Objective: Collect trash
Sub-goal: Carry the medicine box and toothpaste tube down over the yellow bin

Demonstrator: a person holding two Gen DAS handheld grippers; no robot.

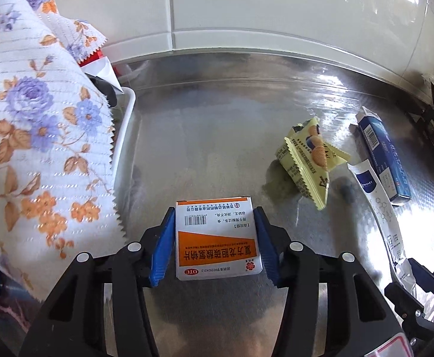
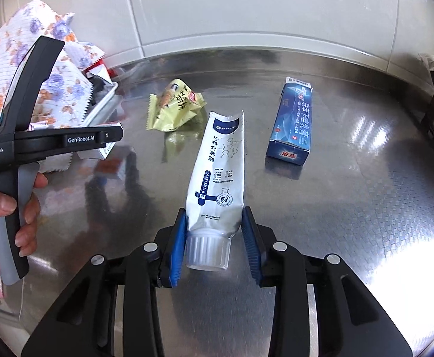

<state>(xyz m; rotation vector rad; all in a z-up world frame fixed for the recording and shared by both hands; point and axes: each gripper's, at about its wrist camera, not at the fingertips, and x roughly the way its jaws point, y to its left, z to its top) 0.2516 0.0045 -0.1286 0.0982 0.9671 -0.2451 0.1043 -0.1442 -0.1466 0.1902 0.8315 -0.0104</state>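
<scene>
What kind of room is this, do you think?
Probably a home kitchen or utility corner: a shiny steel counter set against white wall tiles, with a flowered cloth draped at one side.

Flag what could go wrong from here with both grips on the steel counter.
1. The right gripper holds the white tube only near its cap; the long body could swing or slip out.
2. The left gripper pinches the orange-and-white medicine box by its thin sides, so it may crush or twist free.

counter [image 2: 351, 208]: glossy brushed metal | cloth [image 1: 38, 136]: woven floral fabric | wrapper [image 1: 309, 160]: crinkled plastic
</scene>
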